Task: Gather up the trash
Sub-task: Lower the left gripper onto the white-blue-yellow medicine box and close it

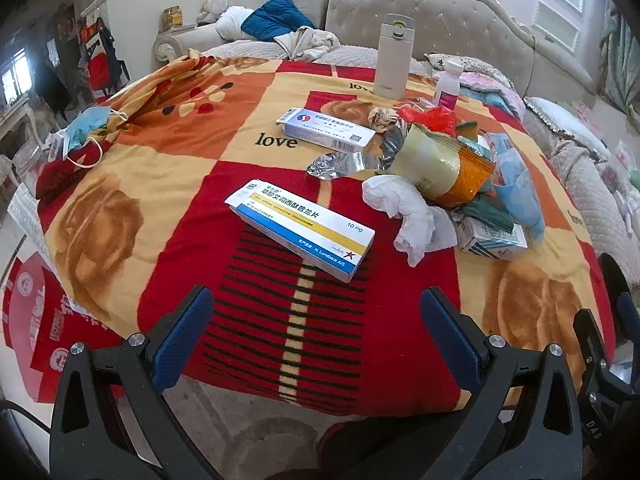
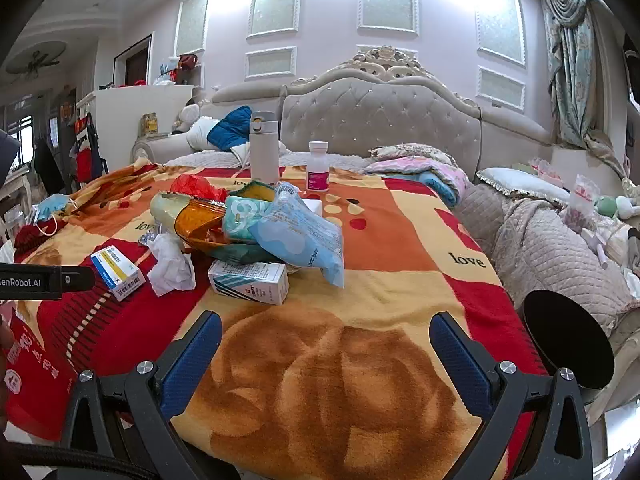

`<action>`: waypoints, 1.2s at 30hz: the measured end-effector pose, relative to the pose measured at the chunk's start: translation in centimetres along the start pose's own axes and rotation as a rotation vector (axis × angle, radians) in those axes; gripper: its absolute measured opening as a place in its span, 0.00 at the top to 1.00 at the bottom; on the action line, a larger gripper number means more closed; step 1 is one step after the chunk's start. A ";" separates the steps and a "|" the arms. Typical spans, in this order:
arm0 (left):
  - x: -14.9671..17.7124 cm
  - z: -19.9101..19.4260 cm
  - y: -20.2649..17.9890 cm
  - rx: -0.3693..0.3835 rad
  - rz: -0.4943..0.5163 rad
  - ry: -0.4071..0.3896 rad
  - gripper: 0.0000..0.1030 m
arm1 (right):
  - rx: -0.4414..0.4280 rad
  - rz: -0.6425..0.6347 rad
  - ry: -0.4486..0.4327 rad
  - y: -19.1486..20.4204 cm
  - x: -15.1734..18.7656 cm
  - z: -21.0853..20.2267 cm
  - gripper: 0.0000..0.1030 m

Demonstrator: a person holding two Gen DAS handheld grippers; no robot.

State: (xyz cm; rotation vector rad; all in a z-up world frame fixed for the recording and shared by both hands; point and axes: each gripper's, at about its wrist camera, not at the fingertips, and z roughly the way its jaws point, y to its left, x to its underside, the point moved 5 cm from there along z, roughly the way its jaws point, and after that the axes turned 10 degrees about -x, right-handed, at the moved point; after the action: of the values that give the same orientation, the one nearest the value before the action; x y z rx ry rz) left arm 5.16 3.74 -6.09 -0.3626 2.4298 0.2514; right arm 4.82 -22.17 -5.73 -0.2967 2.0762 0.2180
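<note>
Both grippers, left gripper (image 1: 316, 320) and right gripper (image 2: 326, 344), hang spread wide and empty over the blanket's (image 2: 360, 360) near edge. Just beyond lie a yellow-striped medicine box (image 1: 302, 228) and crumpled tissue (image 1: 408, 212), touching a wrapper pile (image 1: 452, 164) mid-blanket; a face mask (image 1: 86, 128) sits at the left edge.

A blanket (image 1: 168, 184) is spread over a bed, and everything else is laid on it. Nearest the left wrist camera a medicine box (image 1: 300, 229) is placed, with a crumpled tissue (image 1: 408, 212) just to its right. Behind the tissue a pile of wrappers (image 1: 444, 160) is heaped, and a small carton (image 2: 250, 282) is set at the pile's near edge. A second box (image 1: 326, 130) is found behind the first, left of the pile. Farther back a flask (image 1: 390, 56) is stood upright, with a bottle (image 1: 448, 82) to its right. A mask (image 1: 86, 128) is left at the far left edge.
</note>
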 end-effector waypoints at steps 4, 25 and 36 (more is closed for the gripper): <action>0.0 0.0 0.2 -0.005 -0.012 0.004 0.00 | 0.000 0.001 -0.001 0.0 0.0 0.0 0.00; 0.2 0.3 0.3 -0.006 -0.016 0.016 0.00 | -0.009 0.007 0.007 -0.2 0.1 -0.1 0.00; -4.8 6.5 0.4 -0.047 -0.138 0.110 0.00 | -0.012 0.005 0.016 -0.1 0.1 0.3 0.00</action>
State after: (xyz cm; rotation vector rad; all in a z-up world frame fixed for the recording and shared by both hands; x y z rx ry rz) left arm 12.40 6.79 -8.00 -0.5760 2.4960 0.2333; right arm 4.98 -22.17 -5.97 -0.3009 2.0921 0.2322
